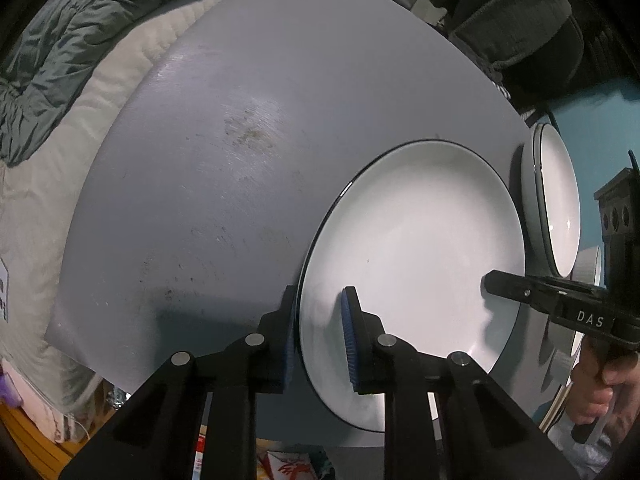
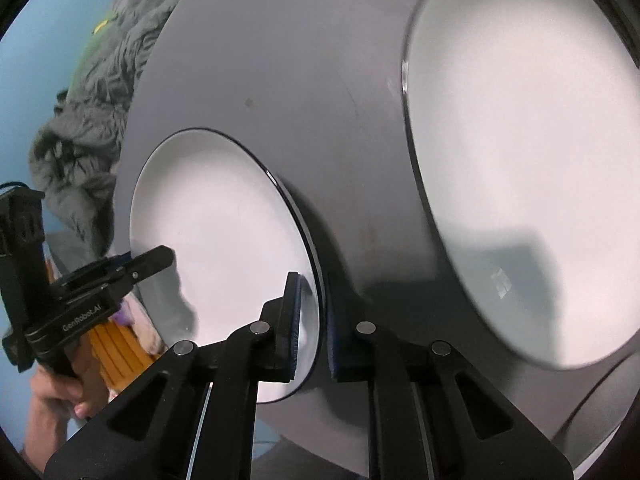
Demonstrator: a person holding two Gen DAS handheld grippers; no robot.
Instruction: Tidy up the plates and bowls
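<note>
So the white plate (image 1: pixel 416 264) with the thin dark rim is lying on the grey table (image 1: pixel 224 184), down at around 4 o'clock in the left wrist view, and it's being gripped from two opposite sides at once. The left gripper (image 1: pixel 320 336) is set astride the rim at the plate's 7 o'clock edge, one blue pad on top of the plate and the other under the rim; a sliver of gap can be made out, so the pinch looks close but it can't be told for sure that it's fully clamped. The right gripper (image 2: pixel 312 324) is closed around the opposite edge in the same way, one finger on the white face, one outside the rim.

Off at 3 o'clock in the left view, a stack of bowls (image 1: pixel 556 204) is seen just beside the plate, and a second, bigger dish (image 2: pixel 520 152) is blurred at 2 o'clock in the right view.

The step in hand is judged to be a two-handed pickup of the plate. What's needed next is probably a level lift with both grips kept even, then a carry over to wherever the plates get stacked. A bedding pile (image 1: pixel 60 40) is bunched past the table at 10 o'clock.
</note>
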